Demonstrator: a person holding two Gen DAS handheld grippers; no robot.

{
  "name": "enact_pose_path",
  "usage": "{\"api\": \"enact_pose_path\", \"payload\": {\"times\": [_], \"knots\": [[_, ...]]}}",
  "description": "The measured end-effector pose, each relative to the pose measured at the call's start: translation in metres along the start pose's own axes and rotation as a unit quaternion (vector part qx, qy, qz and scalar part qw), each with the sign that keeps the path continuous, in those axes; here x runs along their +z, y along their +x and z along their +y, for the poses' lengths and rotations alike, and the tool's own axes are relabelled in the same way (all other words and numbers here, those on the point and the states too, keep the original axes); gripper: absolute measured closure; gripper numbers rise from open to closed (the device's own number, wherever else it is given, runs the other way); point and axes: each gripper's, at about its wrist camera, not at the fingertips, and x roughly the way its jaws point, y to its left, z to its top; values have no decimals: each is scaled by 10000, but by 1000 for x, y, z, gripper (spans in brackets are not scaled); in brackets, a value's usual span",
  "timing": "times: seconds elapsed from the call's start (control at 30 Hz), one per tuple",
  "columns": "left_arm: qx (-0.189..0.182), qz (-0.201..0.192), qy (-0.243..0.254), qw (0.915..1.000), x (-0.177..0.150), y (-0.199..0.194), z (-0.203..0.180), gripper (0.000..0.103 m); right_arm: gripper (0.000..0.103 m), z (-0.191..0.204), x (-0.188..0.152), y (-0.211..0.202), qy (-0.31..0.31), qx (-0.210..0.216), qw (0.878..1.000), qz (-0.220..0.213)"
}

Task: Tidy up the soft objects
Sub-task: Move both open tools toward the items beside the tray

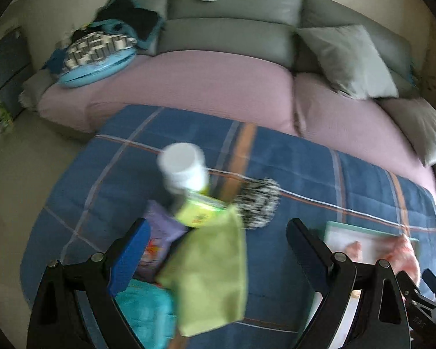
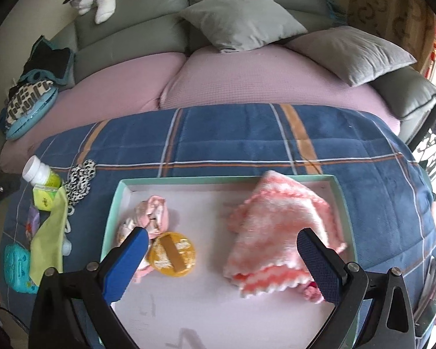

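Two hand-held grippers, left [image 1: 215,250] and right [image 2: 222,257], both released, holding nothing; green cloth [image 1: 209,273] lay lower centre on plaid blanket [image 1: 305,168]: light, limp, best pinched at a corner

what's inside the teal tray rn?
Inside the teal tray: folded pink-and-white knit cloth at right, crumpled pink cloth at left, yellow round item beside it. A small pink bit pokes out under the knit cloth; anything else beneath is hidden.
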Motion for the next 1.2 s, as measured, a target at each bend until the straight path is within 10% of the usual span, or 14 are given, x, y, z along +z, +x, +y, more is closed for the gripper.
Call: {"api": "enact_pose_path", "payload": {"times": [0.57, 1.2], "knots": [[415, 468, -1071, 9923, -9, 27, 104, 8, 0, 73, 3, 10, -415, 990, 9942, -16], [81, 896, -81, 9959, -2, 51, 117, 8, 0, 174, -25, 41, -1288, 2023, 9692, 561]]}}
